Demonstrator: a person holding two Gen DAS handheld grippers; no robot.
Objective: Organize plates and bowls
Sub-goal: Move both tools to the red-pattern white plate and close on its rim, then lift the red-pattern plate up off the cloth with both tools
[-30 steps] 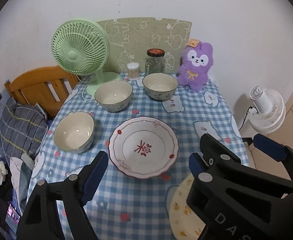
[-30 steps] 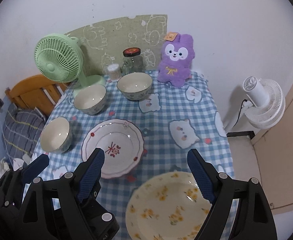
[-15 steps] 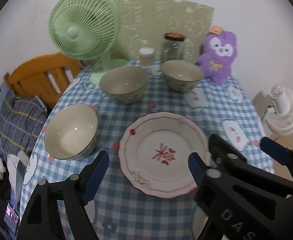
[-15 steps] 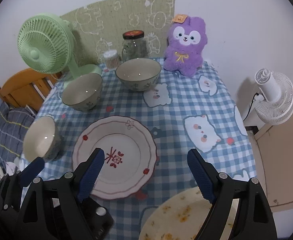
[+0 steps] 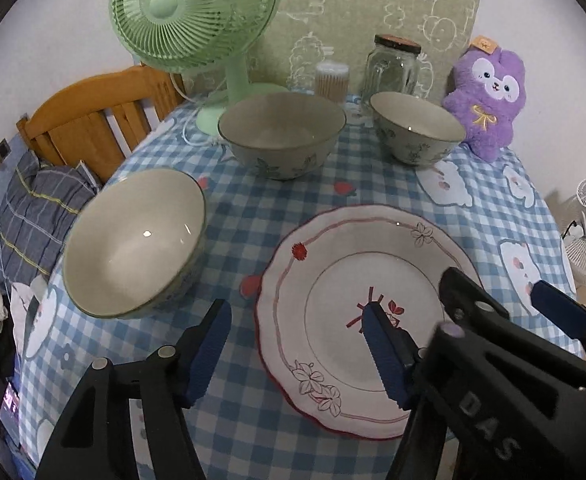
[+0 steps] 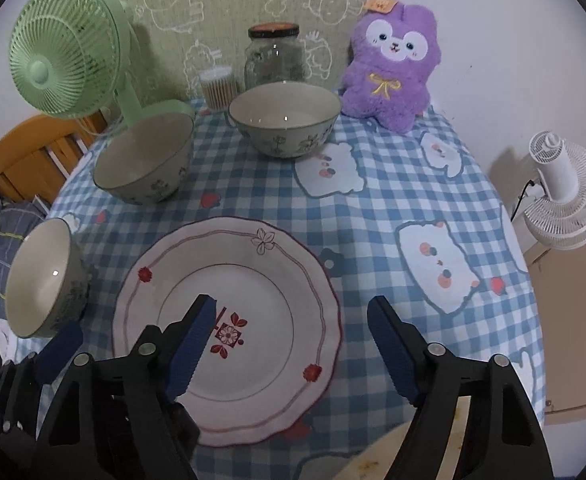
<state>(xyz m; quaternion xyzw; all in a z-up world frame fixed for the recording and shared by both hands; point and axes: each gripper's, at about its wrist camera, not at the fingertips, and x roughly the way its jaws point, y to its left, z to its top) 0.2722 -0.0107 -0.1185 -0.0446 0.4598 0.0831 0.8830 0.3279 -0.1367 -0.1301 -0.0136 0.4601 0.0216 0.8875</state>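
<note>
Left wrist view: counter under a blue checked cloth, with the red-patterned plate as landmark. Left of the plate, apart from it, stands the near bowl, close to the counter's left edge. Behind the plate and somewhat left stands the middle bowl; behind the plate and right stands the far bowl. All three bowls are upright and separate. Behind the middle bowl are a green fan, a small tub of cotton swabs and a glass jar; right of the far bowl sits a purple plush toy. The left hand-held gripper is released, jaws spread wide: one finger lies over the cloth left of the plate, the other over the plate's centre, and neither clasps anything. The dark body of the right hand-held gripper fills the lower right corner.

Right wrist view: the near bowl lies left of the plate, the middle bowl behind and left of it, the far bowl directly behind it. The right hand-held gripper is released, jaws spread: its left finger hangs over the plate's centre, its right finger over the cloth just beyond the plate's right rim. Whether either finger touches the plate cannot be told. A white fan stands off the counter, right of the plate. A pale surface at the bottom edge, below the plate, is too hidden to identify.
</note>
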